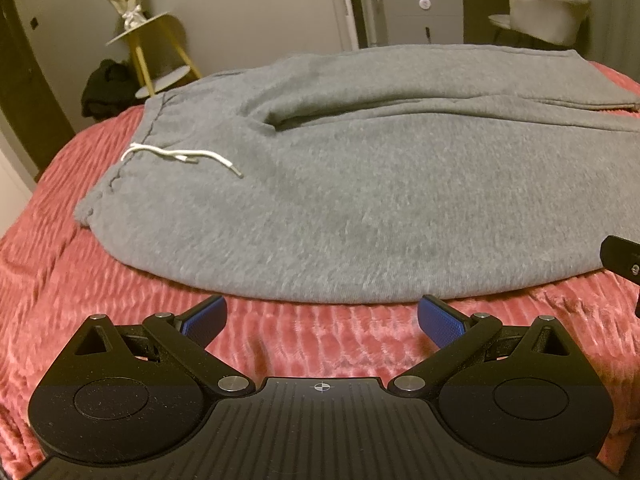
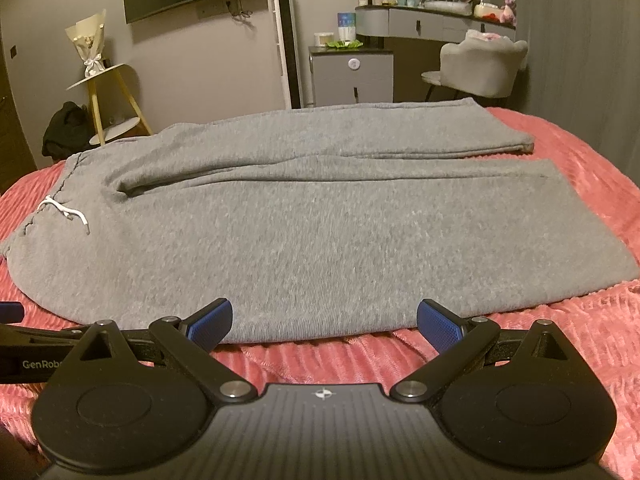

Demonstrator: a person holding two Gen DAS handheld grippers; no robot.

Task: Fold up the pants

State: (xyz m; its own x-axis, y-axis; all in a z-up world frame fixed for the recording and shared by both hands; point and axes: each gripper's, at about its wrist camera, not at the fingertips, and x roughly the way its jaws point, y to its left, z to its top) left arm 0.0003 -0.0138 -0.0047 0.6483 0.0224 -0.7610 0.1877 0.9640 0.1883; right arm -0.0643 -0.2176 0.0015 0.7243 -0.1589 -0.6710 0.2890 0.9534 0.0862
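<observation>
Grey sweatpants (image 1: 340,184) lie spread flat on a pink ribbed bedspread (image 1: 80,288), waistband to the left, both legs running right. A white drawstring (image 1: 180,157) lies on the waist. My left gripper (image 1: 322,320) is open and empty, just short of the pants' near edge by the waist end. In the right wrist view the pants (image 2: 320,232) fill the middle, and the drawstring (image 2: 66,214) is at the left. My right gripper (image 2: 324,320) is open and empty at the near edge of the near leg. The leg hems (image 2: 580,208) lie to the right.
The bedspread (image 2: 540,340) continues right of the pants. Beyond the bed stand a yellow-legged side table (image 2: 104,92) with a bouquet, a dark bag (image 2: 66,130) on the floor, a grey cabinet (image 2: 352,76), a grey chair (image 2: 480,68) and a vanity desk (image 2: 432,20).
</observation>
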